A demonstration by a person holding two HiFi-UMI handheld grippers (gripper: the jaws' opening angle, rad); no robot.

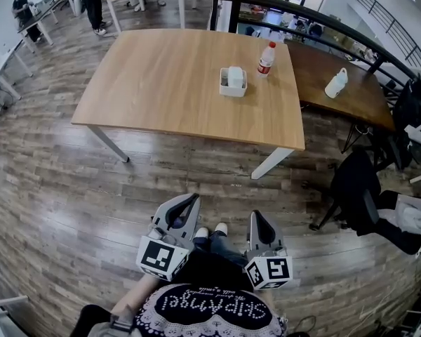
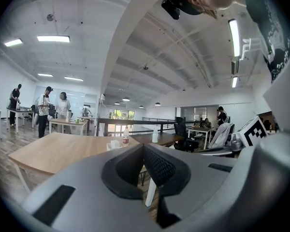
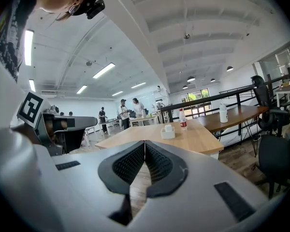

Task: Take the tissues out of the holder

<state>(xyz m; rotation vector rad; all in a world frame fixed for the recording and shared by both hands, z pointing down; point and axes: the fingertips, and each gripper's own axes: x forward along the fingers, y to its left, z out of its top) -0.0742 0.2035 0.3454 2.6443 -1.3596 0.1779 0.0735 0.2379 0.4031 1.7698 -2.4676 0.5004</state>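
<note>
Fingers [image 3: 128, 164] of the right gripper [image 3: 145, 143] meet, empty; a holder [image 3: 167, 134], seemingly with tissues [image 3: 168, 127], tops the table [image 3: 195, 140].

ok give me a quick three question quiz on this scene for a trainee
1. Pick one: what stands beside the tissue holder on the table? A bottle; B mug; C laptop.
2. Fill in: the left gripper and right gripper both have jaws ___.
3. True or false: one gripper is touching the holder.
Key: 1 A. 2 shut, nothing between them. 3 False, both are held well short of the table.
</note>
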